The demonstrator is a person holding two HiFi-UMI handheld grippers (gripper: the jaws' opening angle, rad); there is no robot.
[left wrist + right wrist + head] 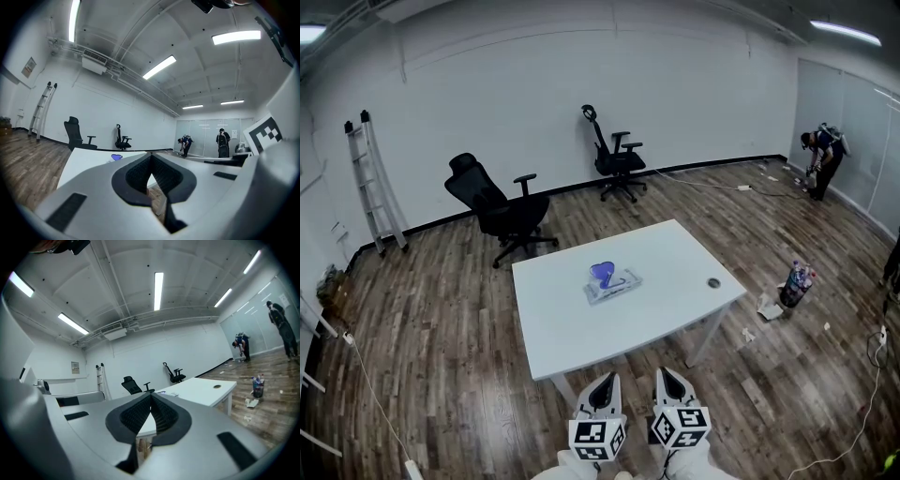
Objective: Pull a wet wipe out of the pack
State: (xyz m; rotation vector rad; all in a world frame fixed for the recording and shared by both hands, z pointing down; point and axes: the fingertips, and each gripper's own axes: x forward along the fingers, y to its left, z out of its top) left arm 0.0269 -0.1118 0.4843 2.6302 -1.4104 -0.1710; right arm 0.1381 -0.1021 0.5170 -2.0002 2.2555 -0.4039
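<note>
The wet wipe pack [612,282] lies flat near the middle of the white table [666,258], with a blue-purple flap standing up on its top. Both grippers are held low before the table's near edge, well short of the pack. My left gripper [608,378] and right gripper [665,372] are side by side, each with its jaws closed tip to tip and nothing between them. In the left gripper view the pack [116,157] shows as a small blue shape on the table beyond the left gripper [151,157]. The right gripper [151,395] points toward the table's edge.
A round cable hole [713,282] sits near the table's right end. Two black office chairs [499,208] [616,157] stand behind the table, a ladder [373,180] leans on the left wall. Bottles [795,283] and paper lie on the floor at right. A person [821,155] bends over far right.
</note>
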